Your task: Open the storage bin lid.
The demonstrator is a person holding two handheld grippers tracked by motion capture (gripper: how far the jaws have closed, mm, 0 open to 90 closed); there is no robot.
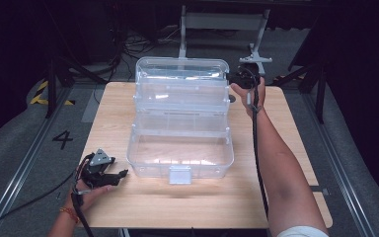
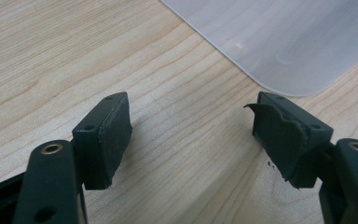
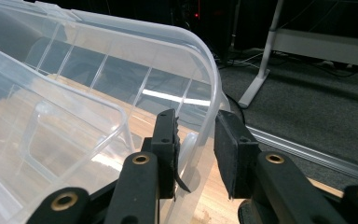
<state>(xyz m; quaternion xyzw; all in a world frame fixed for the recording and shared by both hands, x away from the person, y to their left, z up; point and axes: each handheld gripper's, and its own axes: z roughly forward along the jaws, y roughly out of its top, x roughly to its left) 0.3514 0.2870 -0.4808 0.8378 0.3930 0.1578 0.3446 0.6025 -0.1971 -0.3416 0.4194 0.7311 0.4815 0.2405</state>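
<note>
Here your right gripper (image 3: 196,154) has its jaws astride the lid rim of the clear box (image 1: 180,123) — not clamped — at the table's (image 1: 177,202) far edge; your left gripper (image 2: 191,140) rests released near the front-left corner.

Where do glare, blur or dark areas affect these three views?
High view: surroundings beyond the table are very dark; bright glare lies on the clear tiered storage box near its front latch. Left gripper view: the box's corner is softly blurred; the wood grain is sharp. Right gripper view: a white light streak reflects off the box's rim wall, and the background is dim.
</note>
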